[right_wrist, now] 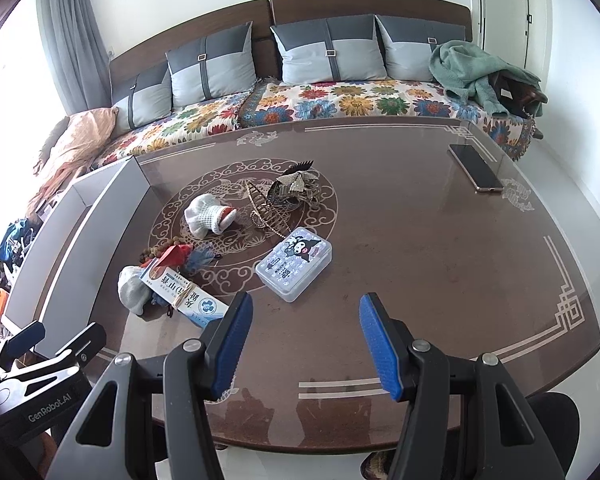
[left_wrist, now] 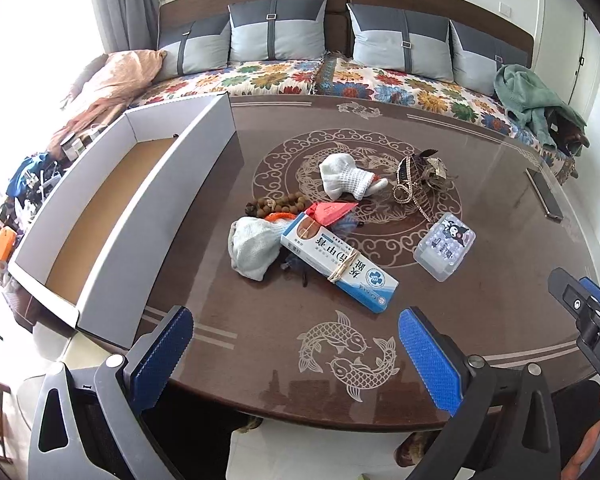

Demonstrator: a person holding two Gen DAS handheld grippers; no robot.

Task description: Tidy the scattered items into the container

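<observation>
A long white cardboard box [left_wrist: 112,216], open and empty, stands at the table's left edge; it also shows in the right wrist view [right_wrist: 80,232]. Scattered mid-table: a blue-white medicine carton [left_wrist: 336,260] [right_wrist: 184,296], a grey cloth [left_wrist: 252,248], brown beads [left_wrist: 276,204], a red pouch [left_wrist: 330,212], a white knit sock [left_wrist: 348,178] [right_wrist: 208,214], a gold chain ornament [left_wrist: 416,180] [right_wrist: 284,196] and a clear plastic case [left_wrist: 444,246] [right_wrist: 294,264]. My left gripper [left_wrist: 296,360] is open and empty over the near edge. My right gripper [right_wrist: 306,344] is open and empty, near the case.
A phone [right_wrist: 476,168] lies at the table's far right. A sofa bed with cushions [right_wrist: 324,48] and a green blanket [right_wrist: 476,68] runs behind the brown table [right_wrist: 440,280]. Clutter [left_wrist: 24,188] sits left of the box.
</observation>
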